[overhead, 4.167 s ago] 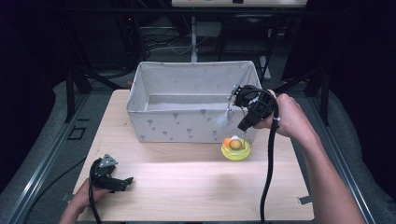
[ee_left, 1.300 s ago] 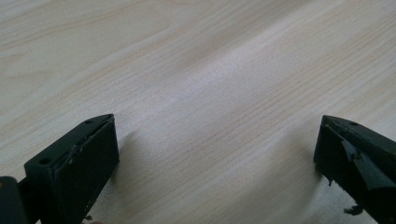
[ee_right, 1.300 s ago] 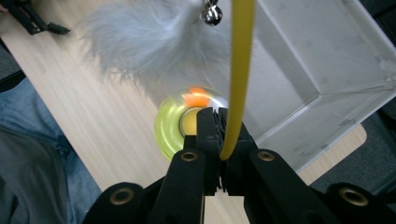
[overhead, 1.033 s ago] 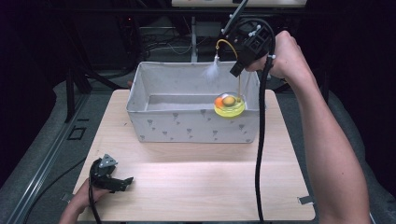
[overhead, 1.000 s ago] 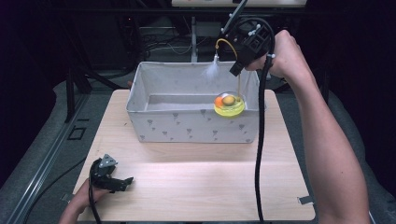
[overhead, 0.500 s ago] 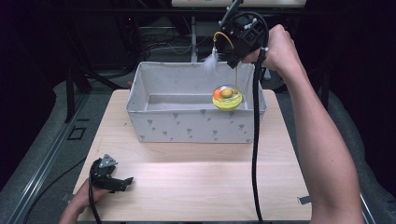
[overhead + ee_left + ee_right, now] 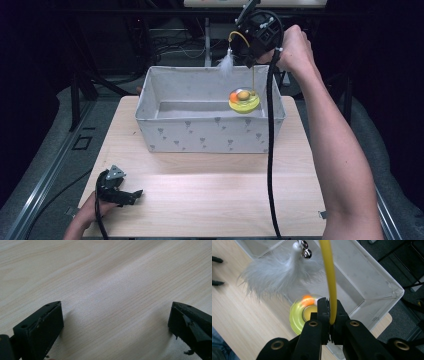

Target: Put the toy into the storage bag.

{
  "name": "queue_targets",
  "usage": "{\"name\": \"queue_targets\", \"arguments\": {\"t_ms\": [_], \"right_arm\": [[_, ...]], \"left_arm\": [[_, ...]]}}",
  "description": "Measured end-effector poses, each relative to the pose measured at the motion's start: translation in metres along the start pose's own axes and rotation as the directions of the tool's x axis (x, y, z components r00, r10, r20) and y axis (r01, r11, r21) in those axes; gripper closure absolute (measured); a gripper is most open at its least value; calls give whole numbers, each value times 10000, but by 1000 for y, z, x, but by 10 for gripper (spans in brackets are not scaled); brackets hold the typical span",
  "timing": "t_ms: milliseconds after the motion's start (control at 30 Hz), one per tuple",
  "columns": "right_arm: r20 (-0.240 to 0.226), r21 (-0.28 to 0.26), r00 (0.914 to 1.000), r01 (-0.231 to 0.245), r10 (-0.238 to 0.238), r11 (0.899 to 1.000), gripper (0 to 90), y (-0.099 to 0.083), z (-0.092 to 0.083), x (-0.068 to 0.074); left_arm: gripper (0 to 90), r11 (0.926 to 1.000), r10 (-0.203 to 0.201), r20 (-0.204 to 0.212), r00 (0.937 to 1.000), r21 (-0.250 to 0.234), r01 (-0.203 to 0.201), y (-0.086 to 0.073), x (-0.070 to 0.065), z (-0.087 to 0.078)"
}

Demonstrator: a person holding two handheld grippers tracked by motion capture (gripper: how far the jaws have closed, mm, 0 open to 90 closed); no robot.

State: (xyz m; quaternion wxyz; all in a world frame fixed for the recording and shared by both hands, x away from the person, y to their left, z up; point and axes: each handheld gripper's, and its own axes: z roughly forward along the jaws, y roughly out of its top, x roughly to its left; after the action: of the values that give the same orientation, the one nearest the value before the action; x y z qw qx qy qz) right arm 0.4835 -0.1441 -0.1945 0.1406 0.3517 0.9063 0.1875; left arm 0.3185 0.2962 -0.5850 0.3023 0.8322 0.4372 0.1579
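My right gripper is raised above the far right part of the white fabric bin and is shut on the yellow wand of a cat toy. From the wand hang a white feather with a small bell and a yellow-green disc with an orange ball. The disc dangles over the bin's right side. The right gripper's jaws pinch the wand. My left gripper lies on the wooden table at the near left, open over bare wood.
The bin stands at the back middle of the table, its inside grey and bare where visible. A black cable trails from the right gripper down across the table's right side. Dark stands and wires lie beyond the far edge.
The right hand has carried the toy a little farther back and left over the bin; the disc now hangs nearer the far wall. The left gripper has stayed put.
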Motion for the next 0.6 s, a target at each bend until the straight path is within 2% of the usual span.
{"name": "queue_targets", "arguments": {"t_ms": [367,600], "right_arm": [[158,35,9980,-616,615,9981,879,-2,22,-18],[209,-37,9948,-999,999,9950,879,-11,38,-32]], "left_arm": [[0,10000,13,-4,10000,-15,-13,0,0,0],[0,10000,25,2,10000,-6,-25,0,0,0]]}}
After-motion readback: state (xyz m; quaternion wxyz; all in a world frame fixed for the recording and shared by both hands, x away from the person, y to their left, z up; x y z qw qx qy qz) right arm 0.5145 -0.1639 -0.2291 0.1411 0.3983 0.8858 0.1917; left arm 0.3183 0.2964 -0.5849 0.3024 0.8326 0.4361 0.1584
